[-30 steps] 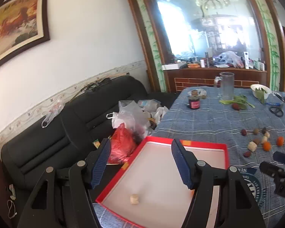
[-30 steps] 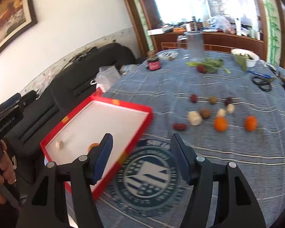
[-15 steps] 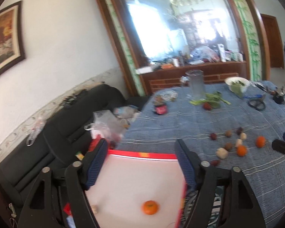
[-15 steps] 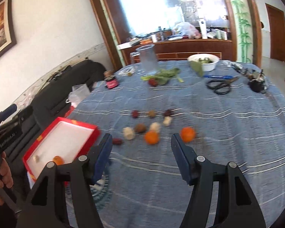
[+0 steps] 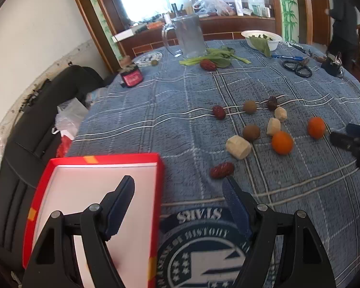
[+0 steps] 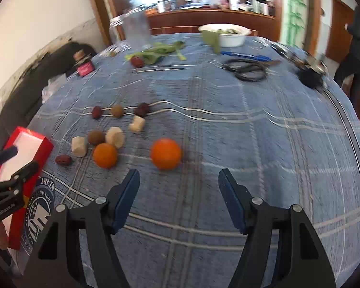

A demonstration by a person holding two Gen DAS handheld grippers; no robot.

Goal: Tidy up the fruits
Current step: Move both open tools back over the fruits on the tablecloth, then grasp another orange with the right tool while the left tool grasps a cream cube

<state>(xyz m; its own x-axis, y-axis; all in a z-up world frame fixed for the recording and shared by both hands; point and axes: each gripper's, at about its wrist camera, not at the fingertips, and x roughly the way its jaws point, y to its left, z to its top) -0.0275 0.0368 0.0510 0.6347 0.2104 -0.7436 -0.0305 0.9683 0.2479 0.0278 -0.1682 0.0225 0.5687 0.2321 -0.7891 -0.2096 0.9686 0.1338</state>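
The round orange tangerine (image 6: 165,153) sits on the blue plaid table (image 6: 252,129) just ahead of the empty, wide-spread right tongs (image 6: 178,200), slightly left of centre, nearer than the equally wide left tongs (image 5: 178,206)

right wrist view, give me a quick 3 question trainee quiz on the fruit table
1. True or false: the open right gripper grips the round orange tangerine ahead of it.
2. How many round orange fruits lie on the blue plaid tablecloth? A) one B) two C) four
3. Fill in: the red-rimmed white tray lies to the ____ of the fruit cluster, under the open left gripper.

Key: 1 false, its fingers are apart and short of the fruit. 2 B, the second sits left. 3 left.
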